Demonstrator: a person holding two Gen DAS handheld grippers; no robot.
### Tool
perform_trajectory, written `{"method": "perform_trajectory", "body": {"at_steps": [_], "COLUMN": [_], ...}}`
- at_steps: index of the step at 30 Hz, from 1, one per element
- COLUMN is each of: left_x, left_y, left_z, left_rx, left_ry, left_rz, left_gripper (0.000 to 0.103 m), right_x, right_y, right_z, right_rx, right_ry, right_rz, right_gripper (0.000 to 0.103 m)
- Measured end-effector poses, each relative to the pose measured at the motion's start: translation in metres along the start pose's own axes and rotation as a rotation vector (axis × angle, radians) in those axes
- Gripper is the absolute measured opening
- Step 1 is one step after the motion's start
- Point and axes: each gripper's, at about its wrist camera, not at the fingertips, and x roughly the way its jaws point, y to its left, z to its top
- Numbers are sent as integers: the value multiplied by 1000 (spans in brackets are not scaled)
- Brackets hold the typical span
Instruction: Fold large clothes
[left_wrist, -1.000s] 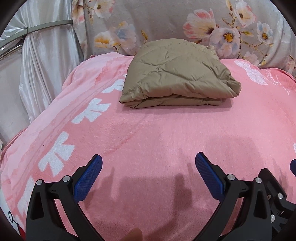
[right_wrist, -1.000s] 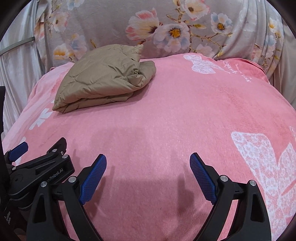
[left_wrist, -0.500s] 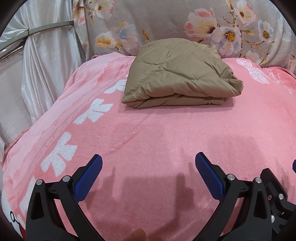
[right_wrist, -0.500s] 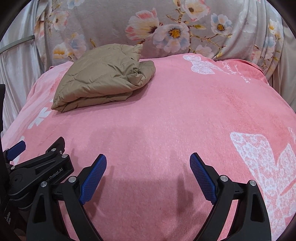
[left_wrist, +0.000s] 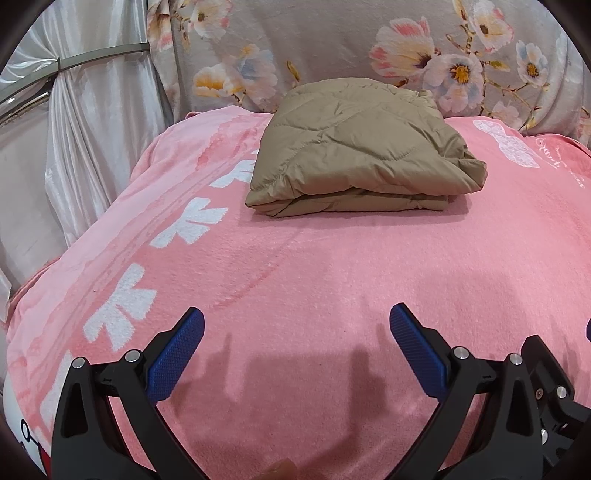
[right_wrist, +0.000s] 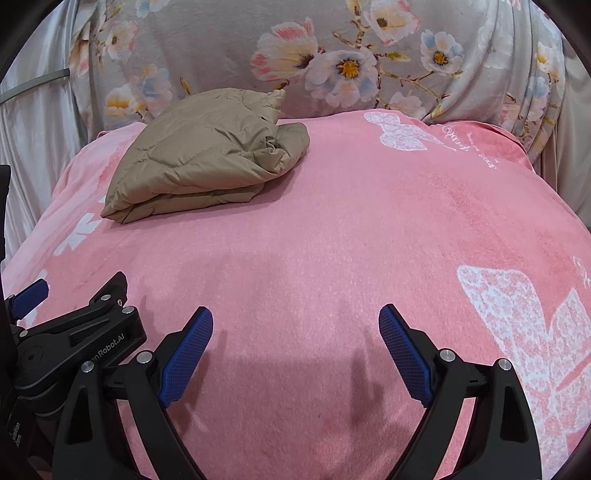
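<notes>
A tan quilted jacket (left_wrist: 354, 151) is lying folded into a thick bundle on the pink blanket (left_wrist: 332, 280), at about 12 o'clock in the left wrist view and at about 11 o'clock in the right wrist view (right_wrist: 207, 155). It is resting near the far edge of the blanket, just before the floral fabric (left_wrist: 332, 48) that is hanging behind. Silver curtains (left_wrist: 92, 129) are hanging at 9 o'clock in the left view.

The left gripper (left_wrist: 295, 332) is hovering low over the bare blanket, well apart from the jacket, and its blue fingers (left_wrist: 173, 354) are standing spread wide with nothing between them. The right gripper (right_wrist: 295, 334) is doing the same just beside it, its fingers (right_wrist: 406, 354) also spread and empty.

The jacket is looking puffy and soft, probably light for its size, and its smooth shell is likely slippery. The layers are seeming to spring up a little, so the fold may be opening by itself. If more handling is needed, the better place to take hold is probably the stacked edge at the near side, pinching all layers together and deep enough, because a shallow pinch on the upper layer alone may be sliding off or pulling the fold apart.
</notes>
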Motion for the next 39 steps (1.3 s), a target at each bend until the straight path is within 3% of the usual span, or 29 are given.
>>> {"method": "perform_trajectory", "body": {"at_steps": [39], "left_x": [-5], "left_y": [2], "left_z": [3], "left_rx": [5], "left_ry": [-17], "left_rz": [-2], "left_gripper": [95], "right_x": [-2], "right_y": [-2], "right_z": [1], "right_rx": [-10], "right_ry": [-4], "right_rz": [-17], "right_gripper": [88]}}
